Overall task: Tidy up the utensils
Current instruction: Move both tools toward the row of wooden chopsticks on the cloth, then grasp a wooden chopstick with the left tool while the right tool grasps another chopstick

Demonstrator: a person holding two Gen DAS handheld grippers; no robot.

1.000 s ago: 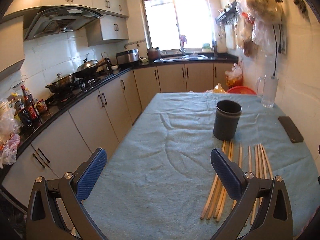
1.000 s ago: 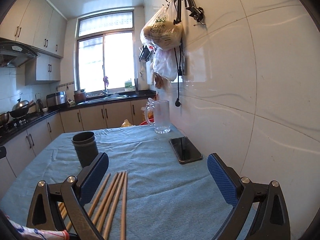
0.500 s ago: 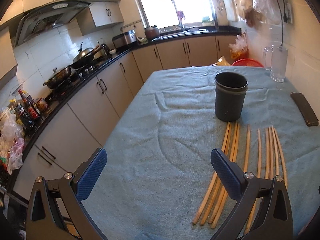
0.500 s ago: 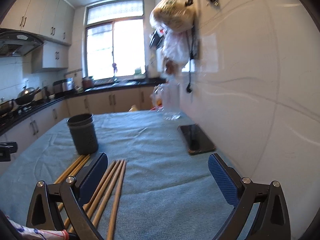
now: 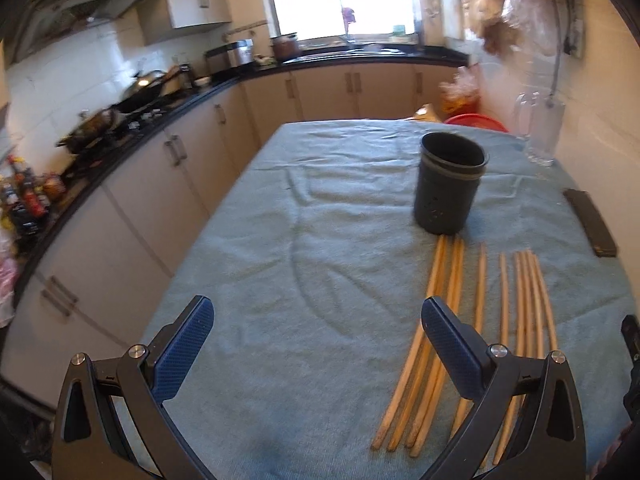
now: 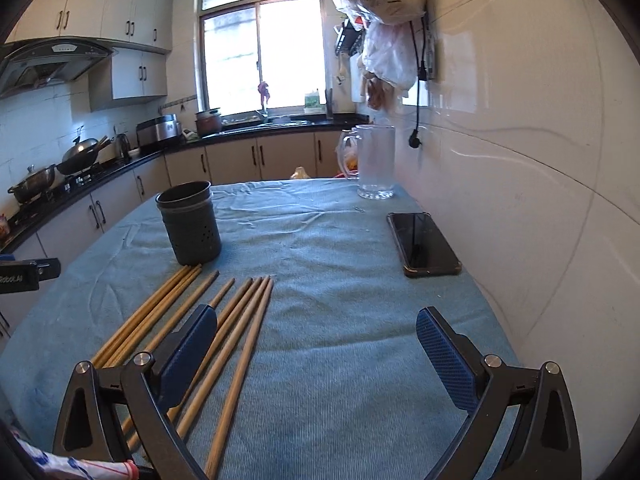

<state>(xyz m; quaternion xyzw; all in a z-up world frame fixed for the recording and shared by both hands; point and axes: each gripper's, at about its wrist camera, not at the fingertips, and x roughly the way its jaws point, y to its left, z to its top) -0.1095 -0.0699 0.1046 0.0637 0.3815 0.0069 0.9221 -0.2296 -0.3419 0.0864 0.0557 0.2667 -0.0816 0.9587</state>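
Both cameras have come closer and tilted down since the earlier frames — an approach, I judge. Left gripper (image 5: 318,346) and right gripper (image 6: 316,346) are wide apart, holding nothing. Chopsticks (image 6: 240,320) lie lower left on the blue cloth (image 6: 340,340); further up, the dark holder (image 6: 190,222) stands without any inside — then phone (image 6: 422,244), glass mug (image 6: 374,162), kitchen counter (image 5: 168,104).

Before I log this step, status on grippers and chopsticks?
Left gripper open, right gripper open, both empty. Chopsticks flat on cloth, holder upright, empty. Nothing blocking.

Chopsticks (image 5: 460,320) beside holder (image 5: 448,188) (fingers (image 5: 452,348) apart)
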